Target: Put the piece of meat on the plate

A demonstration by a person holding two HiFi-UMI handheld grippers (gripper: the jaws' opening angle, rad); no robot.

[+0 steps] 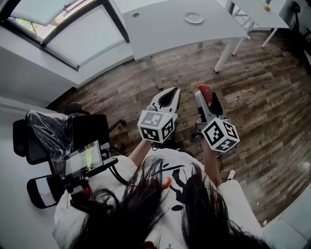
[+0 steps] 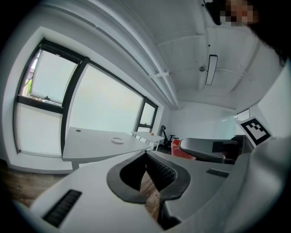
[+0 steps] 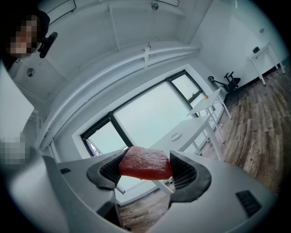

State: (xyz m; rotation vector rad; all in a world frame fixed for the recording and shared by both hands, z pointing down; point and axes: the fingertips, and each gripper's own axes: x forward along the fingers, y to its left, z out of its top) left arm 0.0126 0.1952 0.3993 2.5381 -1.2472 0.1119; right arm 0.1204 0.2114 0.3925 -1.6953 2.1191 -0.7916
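A red slab of meat [image 3: 145,164] sits clamped between the jaws of my right gripper [image 3: 146,169]; in the head view the meat [image 1: 204,90] shows red at the tip of that gripper [image 1: 203,97]. My left gripper [image 1: 171,93] is held beside it, jaws shut with nothing between them [image 2: 146,157]. A small white plate [image 1: 194,18] lies on the white table [image 1: 160,24] far ahead across the floor, also seen as a plate [image 2: 117,140] in the left gripper view and as a plate [image 3: 175,136] in the right gripper view. Both grippers are held close to my body, far from the plate.
A black office chair [image 1: 48,141] with a screen device [image 1: 83,159] stands to my left. A second white table [image 1: 260,12] carrying a small orange object [image 1: 267,8] is at the far right. Wooden floor [image 1: 257,97] lies between me and the tables. A window [image 1: 63,24] runs along the left.
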